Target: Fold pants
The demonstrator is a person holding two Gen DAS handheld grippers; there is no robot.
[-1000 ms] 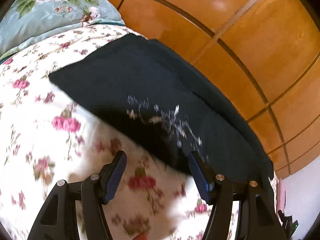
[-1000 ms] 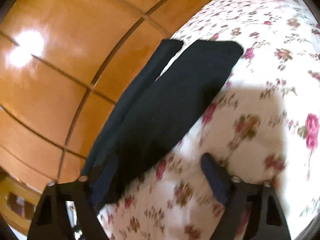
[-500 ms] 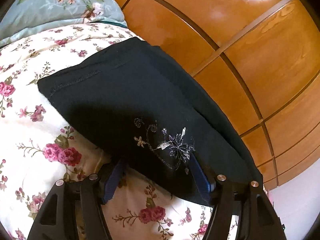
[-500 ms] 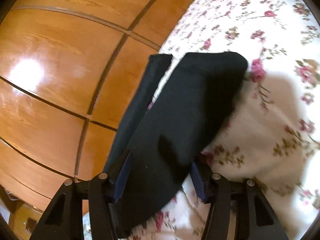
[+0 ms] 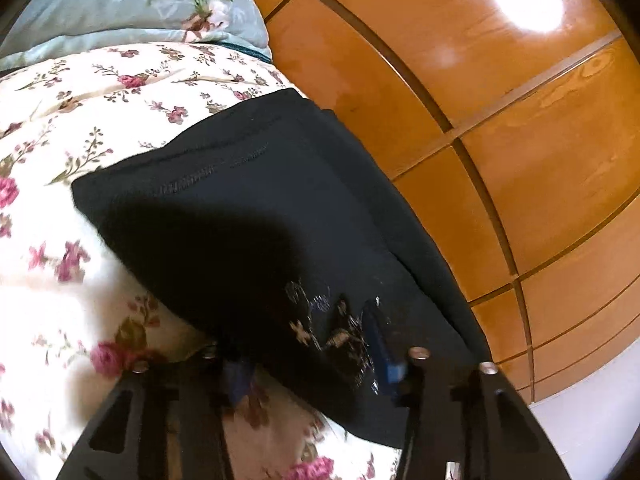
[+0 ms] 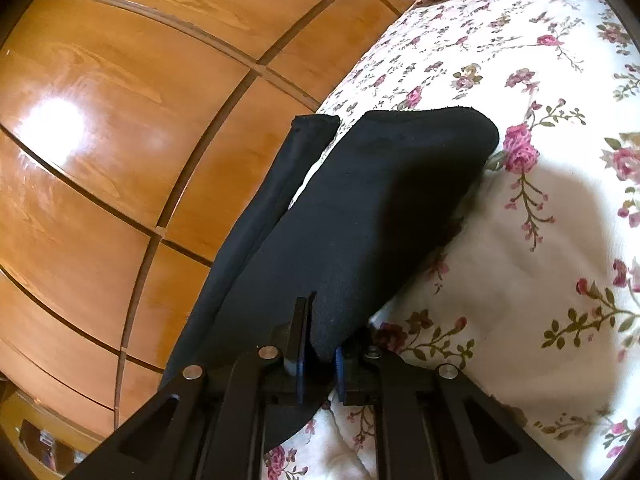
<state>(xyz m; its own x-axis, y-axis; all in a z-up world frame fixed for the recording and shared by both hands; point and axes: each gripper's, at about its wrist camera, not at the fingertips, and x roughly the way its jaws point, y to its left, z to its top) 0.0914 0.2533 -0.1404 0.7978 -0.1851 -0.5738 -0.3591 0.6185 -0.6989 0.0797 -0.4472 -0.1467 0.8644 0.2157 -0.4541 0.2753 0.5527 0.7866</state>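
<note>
Right, both sets of tongs were onto the black pants [image 5: 256,216], which lay along the edge of the bed [image 5: 60,128] beside the wooden wall panels [image 5: 520,152]. The right tongs [image 6: 316,354] were clenched on a pinch of the dark cloth at 6 o'clock in their view, with the leg ends away toward 12 o'clock and the narrower leg [image 6: 276,184] lying just apart from the wider one. The left tongs [image 5: 308,360] straddled the cloth by the silver embroidery [image 5: 340,332] at 5 o'clock, one blue pad above the fabric and one below, but whether they had bitten down I could not tell. As for progress: the pants looked stretched out at full length, legs not yet laid together, so no fold looked finished. Judging by that, every fold was left to do.
</note>
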